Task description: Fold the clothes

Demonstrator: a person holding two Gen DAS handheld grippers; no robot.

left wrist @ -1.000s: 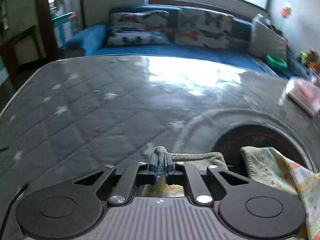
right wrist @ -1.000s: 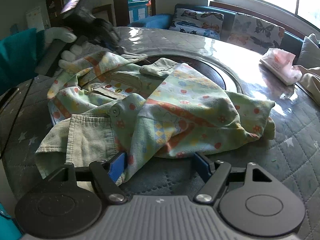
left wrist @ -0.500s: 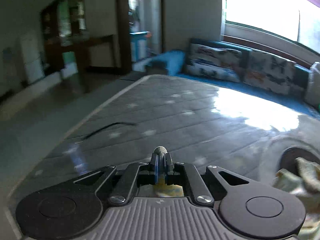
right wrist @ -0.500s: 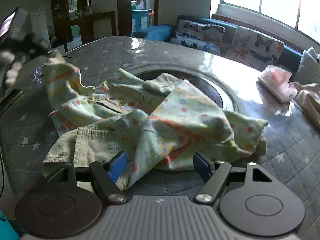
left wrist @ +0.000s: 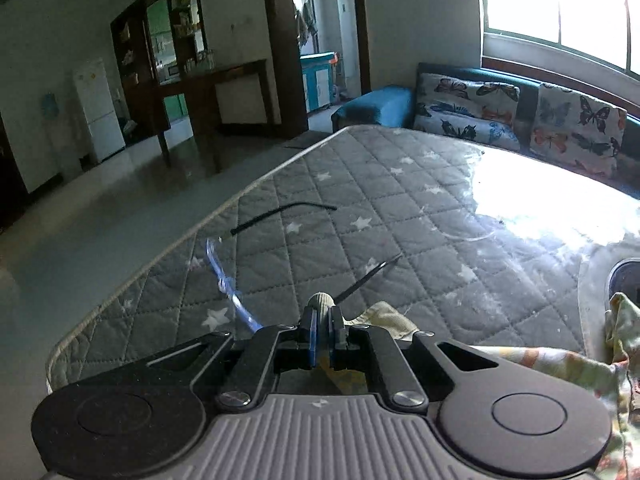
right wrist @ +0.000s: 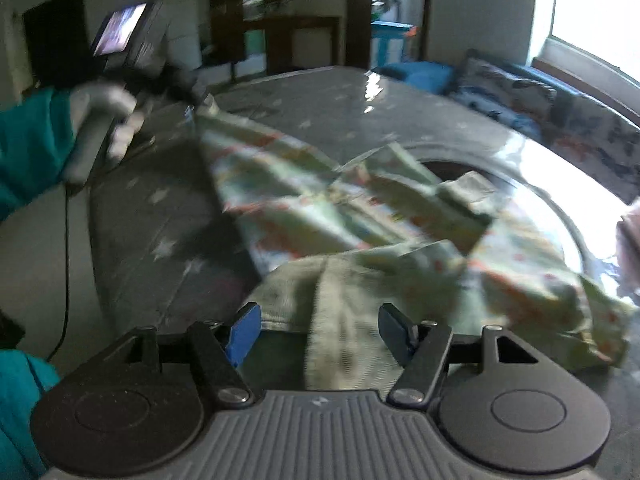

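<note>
Left gripper: fingers pressed together, pinching a ribbed cuff of the garment right at the tips!
Right gripper: jaws closing, blue pads not yet pressing; a pale ribbed hem of the garment lies between them.
Garment: patterned cloth, stretched from the left gripper's pinch across the table to the right gripper's fingers, rumpled beyond them over a dark round inset.
Surface: grey quilted cover with white stars under a glossy sheet; a thin black cable lies well ahead of the left fingers.
Room: butterfly cushions on a blue sofa past the table, bright window, white fridge far left.
Person: teal sleeve, white-gloved hand gripping the left handle.
</note>
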